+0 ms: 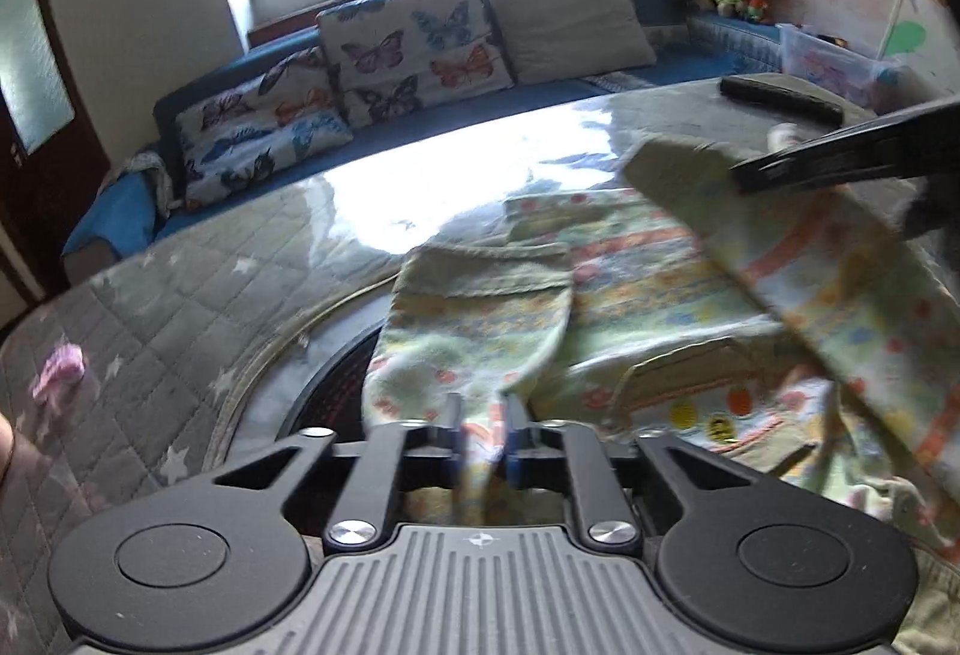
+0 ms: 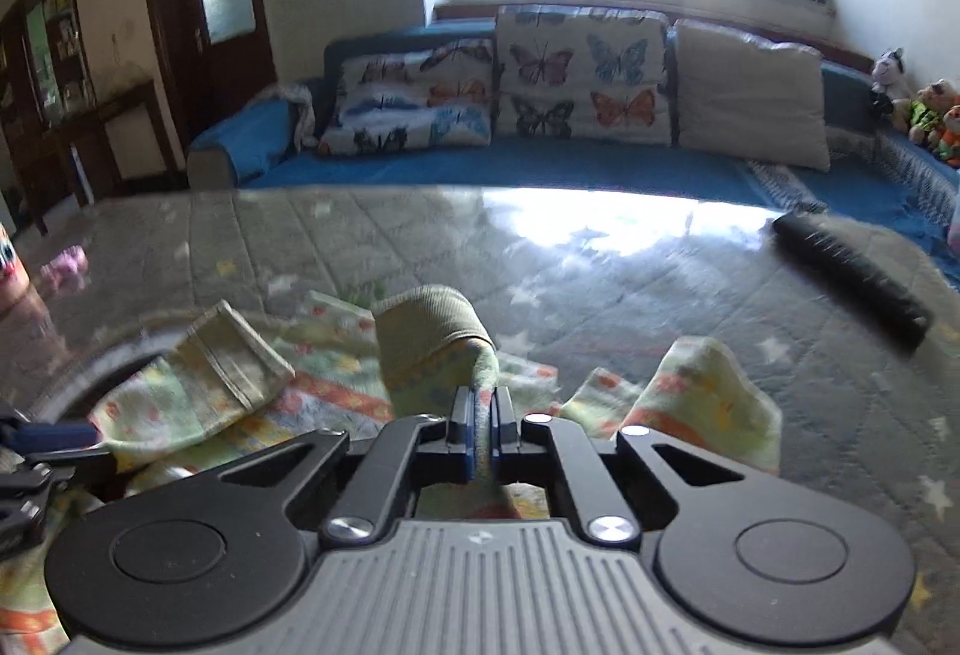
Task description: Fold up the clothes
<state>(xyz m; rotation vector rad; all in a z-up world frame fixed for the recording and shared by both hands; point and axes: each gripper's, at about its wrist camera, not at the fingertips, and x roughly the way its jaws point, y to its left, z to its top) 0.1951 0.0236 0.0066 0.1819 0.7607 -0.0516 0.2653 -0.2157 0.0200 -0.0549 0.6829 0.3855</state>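
- Left gripper [image 1: 483,430]: jaws pinched on a sleeve [image 1: 474,307] of the patterned garment [image 1: 660,283], cloth bunched between the pads, cuff lying straight ahead of the tips.
- Right gripper [image 2: 480,436]: jaws pressed together on the other sleeve [image 2: 432,337], ribbed cuff standing up just past the tips; in the left view that sleeve hangs lifted, above and to the right.
- Garment body lies flat on the quilted table cover [image 1: 180,283], ahead and right of the left tool, ahead and left of the right tool.
- Step, judged: folding both sleeves in across the body.
- To do it well: carry both cuffs inward at matching height, keep the cloth taut, lay sleeves flat over the chest before letting go, avoid dragging the body out of square.
- Risk: left grip holds a thick wad, so it may release with a crease.
- Room: remote control [image 2: 852,277] sits ahead-right of the right tool, well apart from the cloth. Small pink item [image 1: 57,379] far left of the left tool.
- A dark round edge [image 1: 336,385] shows beneath the sleeve, just ahead-left of the left tips; what it is cannot be told.
- Far table edge well ahead, open cover between.
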